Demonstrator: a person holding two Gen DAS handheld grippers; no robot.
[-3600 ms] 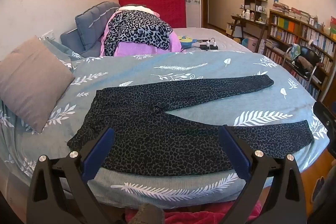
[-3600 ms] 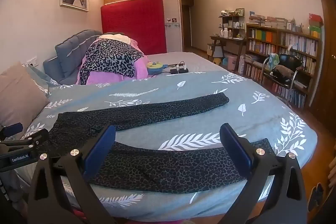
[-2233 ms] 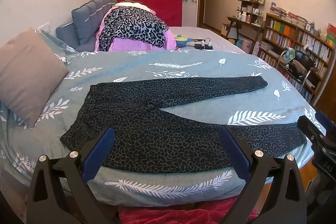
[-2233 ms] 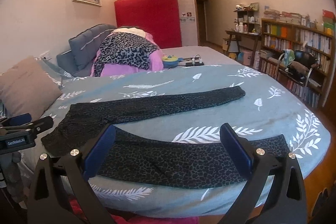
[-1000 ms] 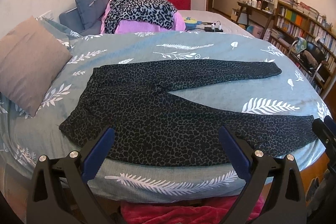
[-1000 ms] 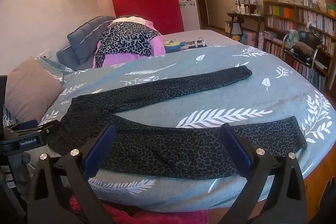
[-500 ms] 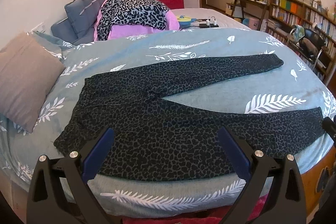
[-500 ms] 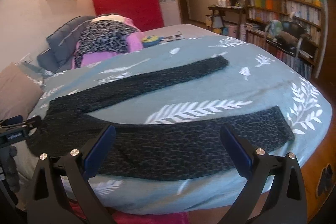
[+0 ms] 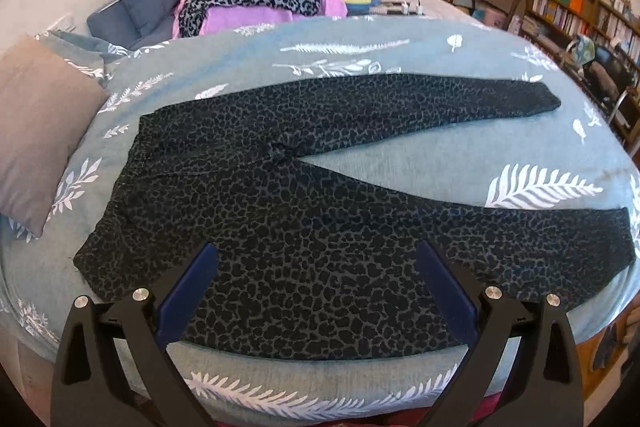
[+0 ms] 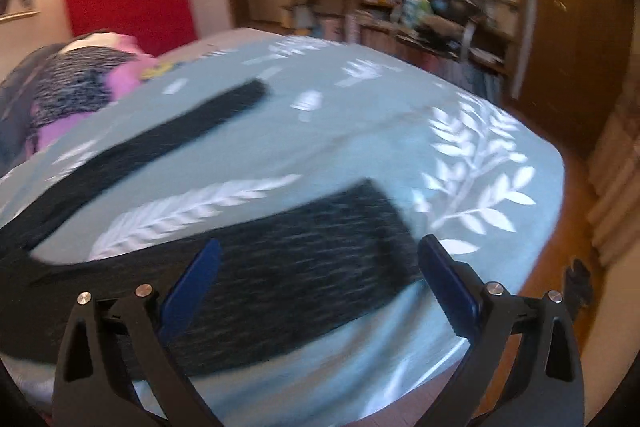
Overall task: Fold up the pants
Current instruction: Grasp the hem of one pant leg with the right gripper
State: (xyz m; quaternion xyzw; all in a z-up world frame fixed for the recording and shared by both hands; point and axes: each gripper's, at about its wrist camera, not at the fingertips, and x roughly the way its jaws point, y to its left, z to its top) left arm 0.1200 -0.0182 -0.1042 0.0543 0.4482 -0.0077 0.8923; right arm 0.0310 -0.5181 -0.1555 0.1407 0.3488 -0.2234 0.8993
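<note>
Pants (image 9: 304, 211) spread flat on bed (image 9: 420, 163), legs apart in a V, waist toward pillow (image 9: 36, 123). Left gripper (image 9: 316, 291) over near leg, jaws wide apart, empty. Right gripper (image 10: 316, 275) over near leg's cuff, jaws likewise apart, view blurred.

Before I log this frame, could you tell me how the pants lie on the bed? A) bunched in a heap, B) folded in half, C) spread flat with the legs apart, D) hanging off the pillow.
C: the pants lie flat on the bedspread, legs splayed in a V.
</note>
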